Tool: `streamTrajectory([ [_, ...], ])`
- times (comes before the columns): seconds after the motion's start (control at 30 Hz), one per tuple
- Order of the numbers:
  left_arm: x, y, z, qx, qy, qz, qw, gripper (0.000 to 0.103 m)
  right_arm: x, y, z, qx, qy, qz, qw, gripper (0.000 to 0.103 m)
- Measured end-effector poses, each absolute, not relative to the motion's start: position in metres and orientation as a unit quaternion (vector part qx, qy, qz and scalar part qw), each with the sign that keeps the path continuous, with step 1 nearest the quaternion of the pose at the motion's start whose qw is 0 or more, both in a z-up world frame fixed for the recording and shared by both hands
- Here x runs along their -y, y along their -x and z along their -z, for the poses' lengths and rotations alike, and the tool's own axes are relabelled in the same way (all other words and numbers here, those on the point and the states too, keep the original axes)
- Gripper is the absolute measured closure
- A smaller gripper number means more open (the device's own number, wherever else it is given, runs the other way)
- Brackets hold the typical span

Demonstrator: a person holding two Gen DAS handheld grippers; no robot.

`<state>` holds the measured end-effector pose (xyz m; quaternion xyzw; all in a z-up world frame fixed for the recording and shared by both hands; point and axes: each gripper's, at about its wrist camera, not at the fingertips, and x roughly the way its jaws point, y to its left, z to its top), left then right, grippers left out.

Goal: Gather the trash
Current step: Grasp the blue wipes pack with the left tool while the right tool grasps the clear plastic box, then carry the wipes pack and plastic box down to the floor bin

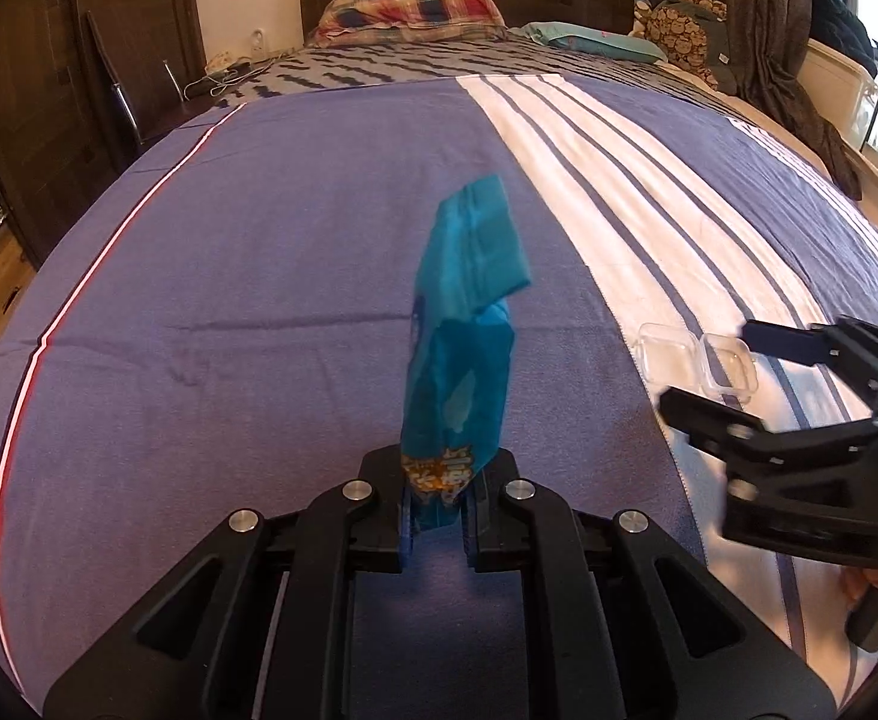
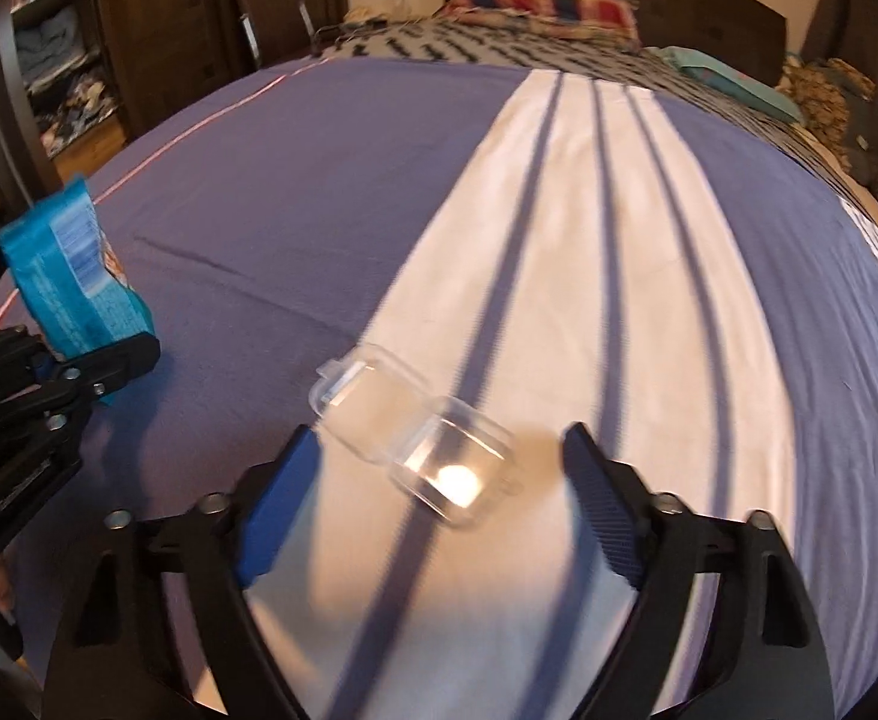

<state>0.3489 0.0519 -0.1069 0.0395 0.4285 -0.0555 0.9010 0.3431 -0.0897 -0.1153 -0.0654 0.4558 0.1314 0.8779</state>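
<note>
And there it was, the left gripper (image 1: 437,507) clamped tight, its two fingers squeezed in on the bottom edge of a blue snack wrapper (image 1: 466,312), barely a sliver of gap beyond the foil itself. The wrapper stood up out of the pinch toward twelve o'clock, its top flap folded over and leaning to about one o'clock, lifted off the purple bedspread (image 1: 228,300) rather than lying on it. Orange lettering showed right at the grip line.

Over at three o'clock in the left wrist view came the right gripper (image 1: 706,369), fingers spread wide, nothing between them yet. A clear plastic box (image 1: 697,363) lay hinged open on the white striped band of the bedspread, sitting in the space between those two fingertips, one finger above it and one below in that view; whether either tip touched it could not be told.

From the right wrist view, the right gripper (image 2: 439,468) was fully splayed, blue-padded finger at eight o'clock, black ribbed finger at four. The clear plastic box (image 2: 414,426) lay just ahead at twelve o'clock, slightly blurred, a bright glint in its nearer half. Out at nine o'clock, the blue snack wrapper (image 2: 66,276) stuck up from the left gripper (image 2: 108,369).
</note>
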Motion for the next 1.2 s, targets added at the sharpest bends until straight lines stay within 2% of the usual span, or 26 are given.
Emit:
streamTrajectory([
  [0.1,-0.052,-0.349,0.107,-0.431,-0.037,0.057,0.9,0.093,0.084,-0.346,0.115,-0.453,0.074,-0.131,0.879,0.047],
  [0.17,-0.051,-0.347,0.107,-0.43,-0.038,0.058,0.9,0.093,0.084,-0.345,0.114,-0.452,0.075,-0.131,0.879,0.054],
  [0.23,-0.05,-0.344,0.104,-0.429,-0.039,0.059,0.901,0.092,0.085,-0.341,0.113,-0.451,0.077,-0.132,0.879,0.065],
  [0.57,-0.018,-0.296,0.078,-0.41,-0.038,0.088,0.907,0.092,0.11,-0.305,0.094,-0.44,0.059,-0.13,0.887,0.065],
  [0.9,0.035,-0.212,0.036,-0.369,-0.055,0.134,0.918,0.092,0.168,-0.214,0.041,-0.39,0.027,-0.095,0.916,0.065],
  [1.2,0.061,-0.133,0.02,-0.348,-0.056,0.165,0.921,0.092,0.197,-0.134,0.026,-0.363,0.004,-0.087,0.928,0.065],
])
